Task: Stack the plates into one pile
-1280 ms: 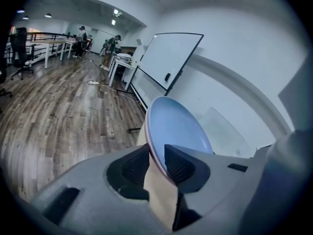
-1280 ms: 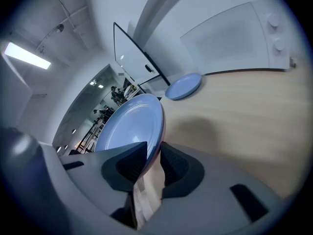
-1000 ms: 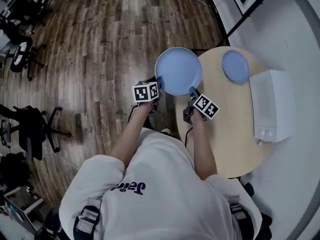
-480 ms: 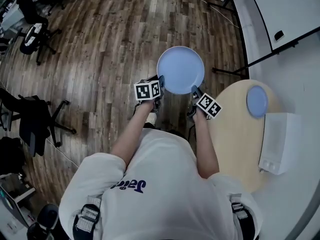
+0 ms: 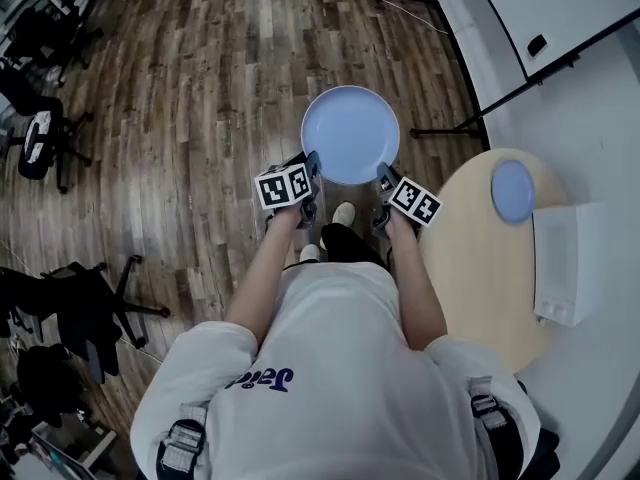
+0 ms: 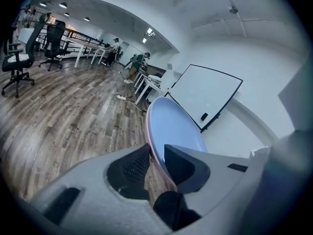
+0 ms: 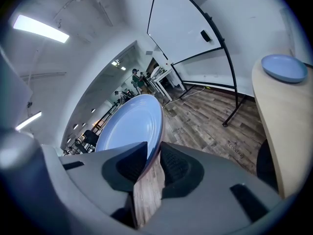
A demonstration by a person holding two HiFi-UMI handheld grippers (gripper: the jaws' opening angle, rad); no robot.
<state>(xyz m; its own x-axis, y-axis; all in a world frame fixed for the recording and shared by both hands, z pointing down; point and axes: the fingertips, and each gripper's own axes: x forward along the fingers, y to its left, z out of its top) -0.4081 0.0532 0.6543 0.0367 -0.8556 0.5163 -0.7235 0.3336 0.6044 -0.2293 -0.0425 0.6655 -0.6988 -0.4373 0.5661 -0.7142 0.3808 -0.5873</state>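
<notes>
Wooden plank flooring [image 5: 200, 88] fills most of the room, with black office chairs [image 5: 70, 298] well away from the round, pale bench [image 5: 480, 268]. Beyond the bench stands a whiteboard [image 5: 560, 8] on dark legs. A person in a white top [image 5: 330, 368] stands just beside the bench, with it at their right side. On the bench, toward the edge farthest from the person, lies a white box [image 5: 568, 263]. Just beside that box sits a small blue plate [image 5: 512, 190] — alone, with nothing stacked on it.

The large blue plate [image 5: 350, 133] is off the bench altogether, held about level in the air over the floor, near the bench's edge. The left gripper [image 5: 313, 161] has the plate's rim on the side away from the bench, and the right gripper [image 5: 383, 174] has it on the side toward the bench. Each pair of fingers [image 6: 133, 164] is clamped onto the rim — one finger on the plate's upper face, one on its underside.
</notes>
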